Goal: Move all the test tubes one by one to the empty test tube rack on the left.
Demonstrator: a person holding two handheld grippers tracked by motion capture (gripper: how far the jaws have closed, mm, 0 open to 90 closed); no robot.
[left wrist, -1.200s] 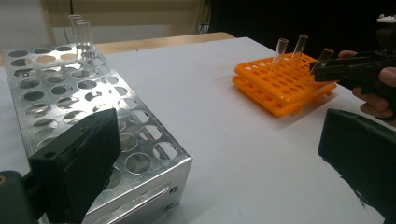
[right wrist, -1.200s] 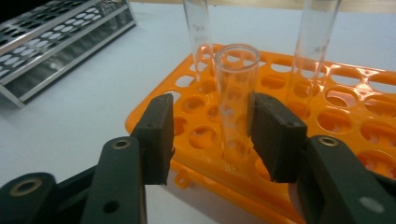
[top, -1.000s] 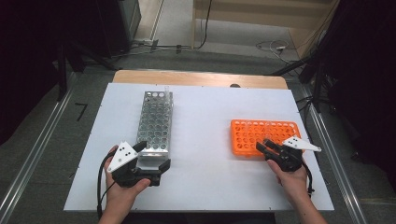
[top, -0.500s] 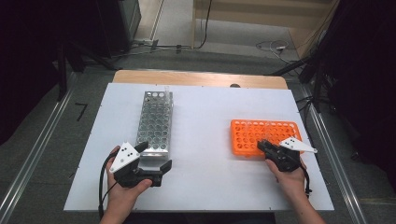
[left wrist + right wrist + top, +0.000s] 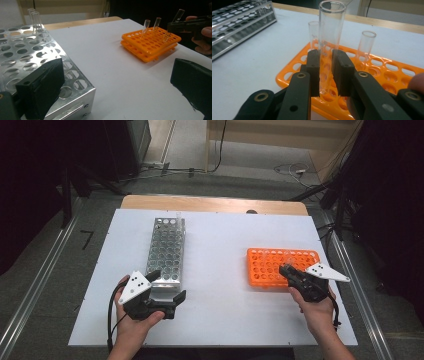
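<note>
Clear glass tube (image 5: 329, 37), probably glossy-plastic orange rack (image 5: 272, 265)

On the surface (image 5: 220, 250) the metal rack (image 5: 167, 254) lies left and the plastic rack (image 5: 270, 265) right, well apart, with tubes (image 5: 151, 25) standing in the plastic rack and two in the metal rack's far end

A broad bare stretch of white table (image 5: 220, 270) lies open between the metal rack (image 5: 167, 252) and the orange rack (image 5: 280, 265) (two upright glass tubes (image 5: 146, 25) stand in the orange rack as obstacles).
</note>
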